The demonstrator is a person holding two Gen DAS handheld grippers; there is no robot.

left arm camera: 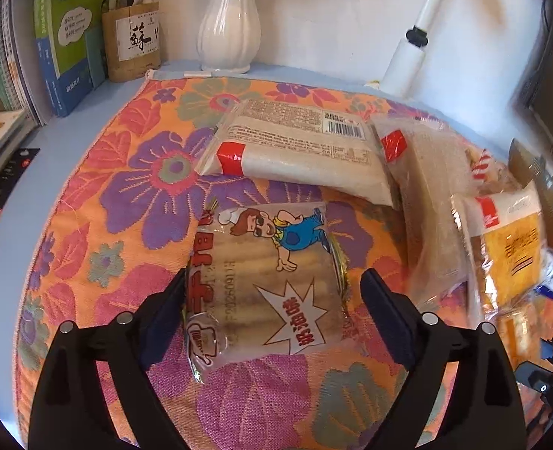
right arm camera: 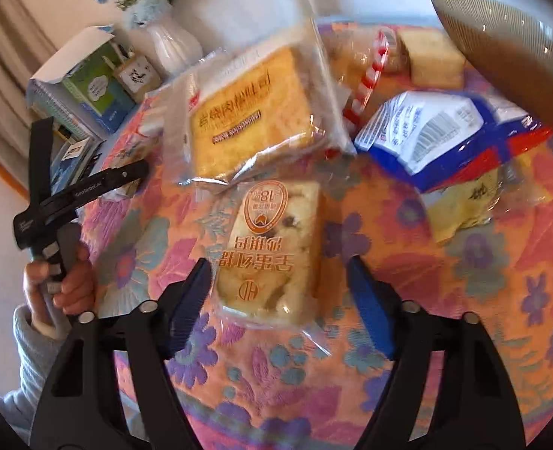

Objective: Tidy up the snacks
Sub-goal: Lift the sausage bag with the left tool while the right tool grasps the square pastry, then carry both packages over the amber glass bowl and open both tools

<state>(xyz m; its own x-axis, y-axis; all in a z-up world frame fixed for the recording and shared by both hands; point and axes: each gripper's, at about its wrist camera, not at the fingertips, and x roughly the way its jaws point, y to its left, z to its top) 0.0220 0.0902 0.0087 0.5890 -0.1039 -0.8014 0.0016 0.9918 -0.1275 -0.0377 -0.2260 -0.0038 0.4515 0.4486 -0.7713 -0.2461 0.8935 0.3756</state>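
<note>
My left gripper (left arm camera: pixel 272 292) is open, its fingers either side of a clear biscuit packet with a cartoon man (left arm camera: pixel 265 281) lying on the floral cloth (left arm camera: pixel 126 187). Behind it lie a long white packet with a barcode (left arm camera: pixel 295 146), another red-taped packet (left arm camera: pixel 426 187) and a yellow toast packet (left arm camera: pixel 508 247). My right gripper (right arm camera: pixel 280 285) is open around a clear cake packet with orange print (right arm camera: pixel 272 251). Beyond it lie the yellow toast packet (right arm camera: pixel 250 112), a blue-and-white packet (right arm camera: pixel 437 135) and a pale yellow packet (right arm camera: pixel 467 202). The left gripper also shows in the right wrist view (right arm camera: pixel 70 195).
A white vase (left arm camera: pixel 229 26), a brown pen holder (left arm camera: pixel 132 41) and books (left arm camera: pixel 62 37) stand at the back left. A white lamp arm (left arm camera: pixel 415 41) stands behind. A brown woven object (right arm camera: pixel 508 56) juts in at the top right. A red-striped packet (right arm camera: pixel 370 75) lies at the back.
</note>
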